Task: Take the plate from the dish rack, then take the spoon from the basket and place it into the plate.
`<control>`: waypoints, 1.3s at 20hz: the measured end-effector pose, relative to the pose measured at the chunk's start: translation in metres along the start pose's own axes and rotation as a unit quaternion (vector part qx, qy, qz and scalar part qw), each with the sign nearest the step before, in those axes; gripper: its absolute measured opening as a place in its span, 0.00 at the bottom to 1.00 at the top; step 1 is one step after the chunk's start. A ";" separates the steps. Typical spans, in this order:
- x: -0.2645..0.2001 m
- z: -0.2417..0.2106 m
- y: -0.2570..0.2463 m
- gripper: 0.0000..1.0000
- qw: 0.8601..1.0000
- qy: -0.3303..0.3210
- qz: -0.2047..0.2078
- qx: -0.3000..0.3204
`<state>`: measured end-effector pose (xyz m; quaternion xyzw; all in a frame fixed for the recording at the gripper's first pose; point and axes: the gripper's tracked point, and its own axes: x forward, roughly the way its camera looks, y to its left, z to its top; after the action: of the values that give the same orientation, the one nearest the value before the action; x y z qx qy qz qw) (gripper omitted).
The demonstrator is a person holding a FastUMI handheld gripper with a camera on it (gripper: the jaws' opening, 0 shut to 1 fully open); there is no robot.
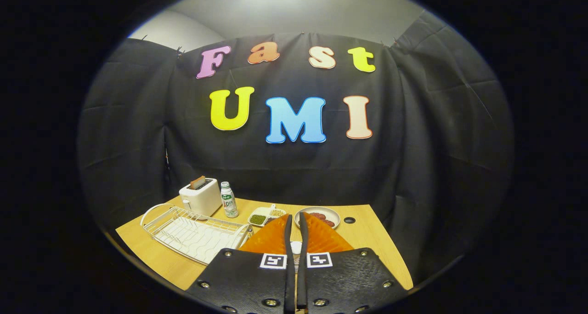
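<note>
The plate (318, 216), holding dark red pieces, lies flat on the table (367, 233) at lower center, just beyond the tool (295, 222), whose fingers are pressed nearly together and level, pointing forward. The rack (195, 231) lies at lower left, with a toaster (200, 196), bottle (228, 200) and small tray (265, 216) behind it.

The bottle (228, 200) on the desk (367, 240), beside the toaster (200, 196), carries a green-and-white label, but its print is too small to read. Two square black-and-white coded markers (273, 260) sit on the hand-held gripper (296, 222), one on each finger mount; they bear patterns, not letters. The fingers stand nearly closed, a thin gap between them.
</note>
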<state>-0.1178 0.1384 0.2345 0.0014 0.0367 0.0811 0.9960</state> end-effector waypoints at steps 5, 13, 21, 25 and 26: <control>-0.006 -0.019 0.018 0.02 1.000 0.022 0.008 0.004; -0.004 -0.066 0.056 0.02 0.995 0.088 0.045 -0.018; 0.008 -0.120 0.096 0.02 0.984 0.147 0.093 -0.041; 0.017 -0.132 0.110 0.02 0.979 0.161 0.112 -0.054; 0.016 -0.135 0.112 0.02 0.978 0.163 0.116 -0.057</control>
<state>-0.1299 0.2514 0.1001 -0.0640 0.1931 0.1971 0.9590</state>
